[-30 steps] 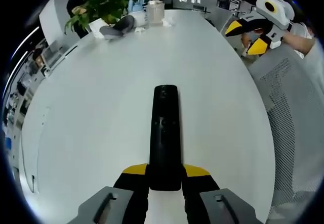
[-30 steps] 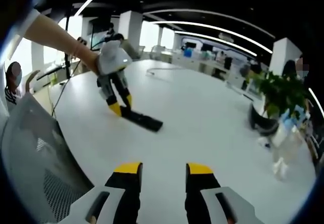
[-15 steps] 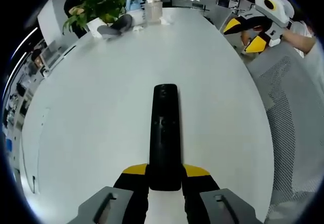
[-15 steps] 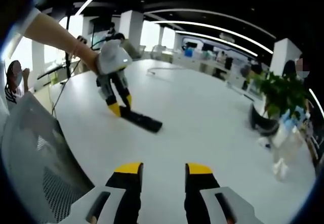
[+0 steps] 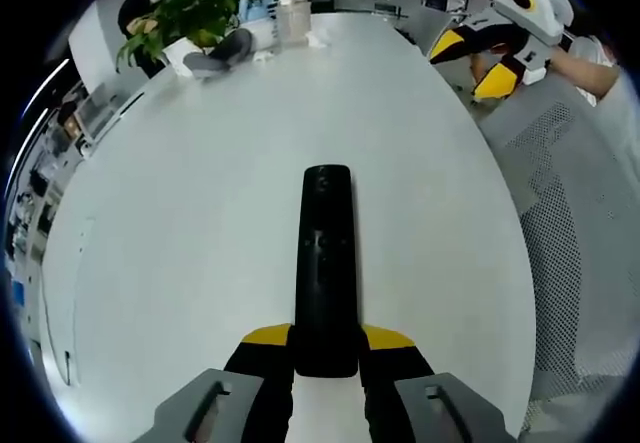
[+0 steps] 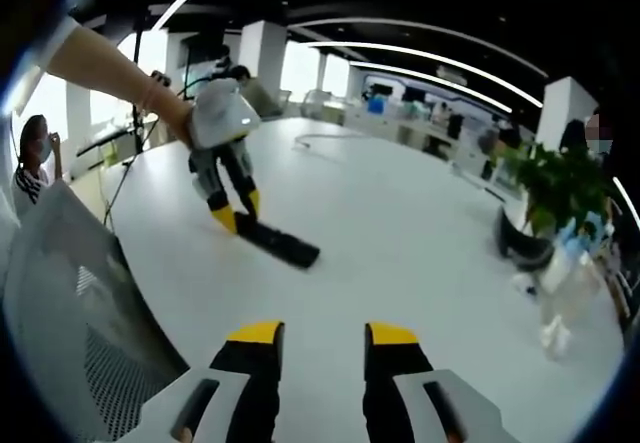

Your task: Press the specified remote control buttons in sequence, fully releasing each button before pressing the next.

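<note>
Between the yellow-tipped jaws of the left gripper (image 5: 325, 348) lies the black remote control (image 5: 326, 263), its near end clamped by the two jaws and its length running straight ahead of them, flat on the white table (image 5: 180, 233). In the right gripper view the same pair shows from the side: the left gripper (image 6: 232, 211), held in a person's hand (image 6: 178, 118), slopes down to the table with the remote control (image 6: 280, 244) stretching out from its tips along the surface.

The right gripper (image 6: 317, 348) hangs above the table edge with its jaws parted and nothing between them; the remote control is well ahead of it and a little to its left. From the left gripper's side, the right gripper (image 5: 470, 63) sits far ahead and off to the right, beyond the table's rim, above a grey mesh chair back (image 5: 580, 223).

At the far end of the table, ahead and left of the left gripper, stands a leafy green plant (image 5: 185, 13), with a grey curved object (image 5: 220, 53) and a clear container (image 5: 290, 18) just beside it. Bare tabletop lies between the right gripper and the remote control.
</note>
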